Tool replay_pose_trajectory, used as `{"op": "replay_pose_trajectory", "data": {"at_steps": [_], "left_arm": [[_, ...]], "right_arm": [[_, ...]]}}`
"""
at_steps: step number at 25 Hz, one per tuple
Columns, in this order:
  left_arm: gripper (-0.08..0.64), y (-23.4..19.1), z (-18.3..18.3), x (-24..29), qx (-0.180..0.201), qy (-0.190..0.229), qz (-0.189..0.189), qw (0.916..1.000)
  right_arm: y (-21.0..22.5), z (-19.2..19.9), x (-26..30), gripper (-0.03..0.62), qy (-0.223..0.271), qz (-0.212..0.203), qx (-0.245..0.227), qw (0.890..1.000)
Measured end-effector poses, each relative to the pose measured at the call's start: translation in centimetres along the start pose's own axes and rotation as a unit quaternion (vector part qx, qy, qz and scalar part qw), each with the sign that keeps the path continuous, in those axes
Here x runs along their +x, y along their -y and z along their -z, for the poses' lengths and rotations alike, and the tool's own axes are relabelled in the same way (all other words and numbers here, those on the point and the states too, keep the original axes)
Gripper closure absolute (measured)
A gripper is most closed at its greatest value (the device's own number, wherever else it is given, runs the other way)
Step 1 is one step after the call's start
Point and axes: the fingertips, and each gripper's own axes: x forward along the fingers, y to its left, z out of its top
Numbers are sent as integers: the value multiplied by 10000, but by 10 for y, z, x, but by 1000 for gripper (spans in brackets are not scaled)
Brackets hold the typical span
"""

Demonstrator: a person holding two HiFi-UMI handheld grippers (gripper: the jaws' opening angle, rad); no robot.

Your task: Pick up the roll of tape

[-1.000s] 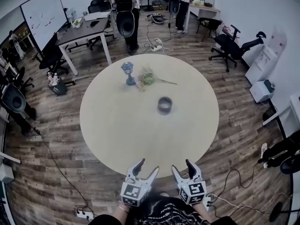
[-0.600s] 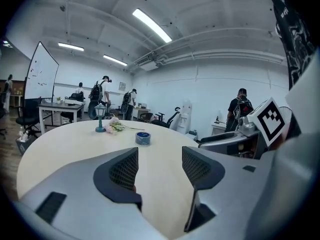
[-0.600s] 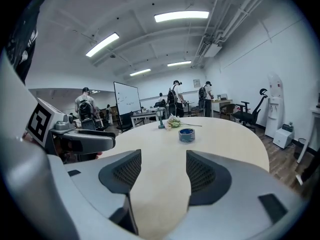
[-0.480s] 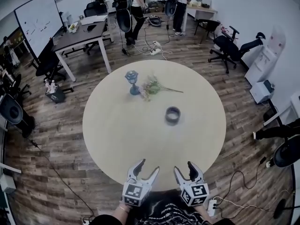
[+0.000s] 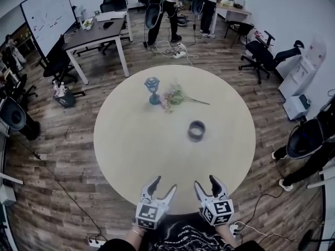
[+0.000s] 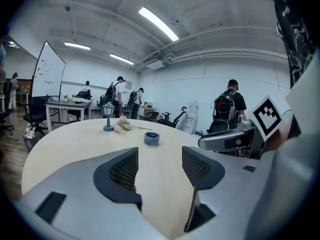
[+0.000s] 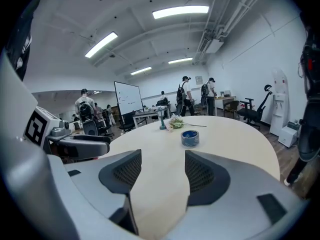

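The roll of tape point(image 5: 197, 130) lies flat on the round pale table point(image 5: 131, 156), right of its middle; it also shows as a dark ring with a blue top in the left gripper view point(image 6: 151, 138) and in the right gripper view point(image 7: 190, 138). Both grippers hover at the table's near edge, well short of the tape. My left gripper point(image 5: 163, 187) is open with nothing between its jaws. My right gripper point(image 5: 206, 184) is open and empty too.
A small blue lantern point(image 5: 152, 90) and a bunch of flowers point(image 5: 176, 97) stand on the table's far side. Desks, a whiteboard point(image 5: 44, 15), office chairs point(image 5: 261, 54), floor cables and several people surround the table. A person point(image 5: 306, 145) stands close at the right.
The view has moved closer to the table, so the tape and flowers sit lower and more to the right in frame. Both grippers keep their pose and opening. People in the background have moved.
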Motion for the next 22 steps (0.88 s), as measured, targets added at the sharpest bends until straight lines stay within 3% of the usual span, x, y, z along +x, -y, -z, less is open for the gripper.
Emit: {"op": "replay_pose_trajectory", "data": {"at_steps": [7,22], "left_arm": [[266,-5,-15,3,-117,101,-390,9991],[272,-21,-13,3,-372,86,-1137,9928]], "right_arm": [[34,-37,21,331,87,-46,-255,9996],[90,-98,130,371,-491,-506,-1275,9893]]}}
